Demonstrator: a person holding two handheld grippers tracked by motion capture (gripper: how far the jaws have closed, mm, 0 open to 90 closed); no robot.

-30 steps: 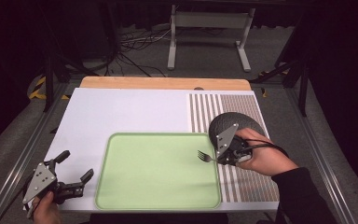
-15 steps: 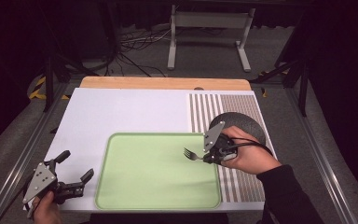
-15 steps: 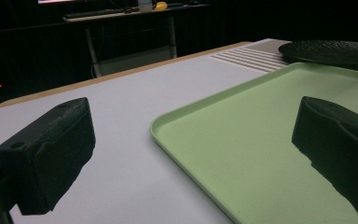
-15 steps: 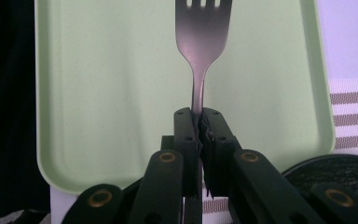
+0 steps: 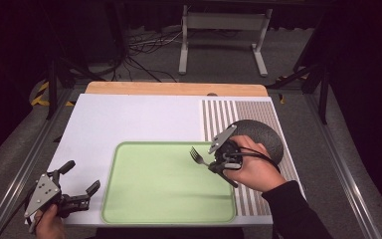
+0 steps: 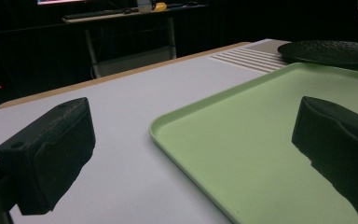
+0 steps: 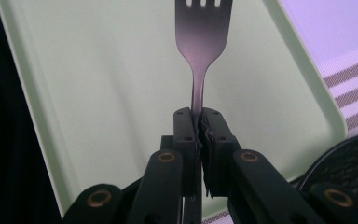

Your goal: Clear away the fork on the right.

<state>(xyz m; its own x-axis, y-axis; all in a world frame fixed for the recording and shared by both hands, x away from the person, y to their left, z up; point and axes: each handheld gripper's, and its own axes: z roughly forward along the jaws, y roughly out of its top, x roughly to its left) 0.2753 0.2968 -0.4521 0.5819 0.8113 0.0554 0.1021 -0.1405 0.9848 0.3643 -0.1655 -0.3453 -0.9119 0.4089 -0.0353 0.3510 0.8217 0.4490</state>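
The right gripper (image 5: 214, 160) has its jaws pressed tight on the handle of a fork (image 5: 198, 155), and in the right gripper view the fork (image 7: 201, 42) stands straight out from the pinch with its prongs pointing away over the green tray (image 7: 98, 79). Over the last second this hand has carried the fork leftward, from the striped mat beside the dark plate (image 5: 258, 137) to a spot over the right part of the tray (image 5: 164, 181), near its far edge. The fork seems to be held above the tray's surface, not lying on it, though the height is hard to judge. That shift suggests the fork is being moved from the plate's side onto the tray, and the job is close to the setting-down step: lower, then let go. The left gripper (image 5: 82, 188) has not moved; it rests at the near left corner of the white table top (image 5: 129, 117), its jaws spread wide with nothing between them, one either side of the tray's near left rim (image 6: 186, 116) in the left gripper view
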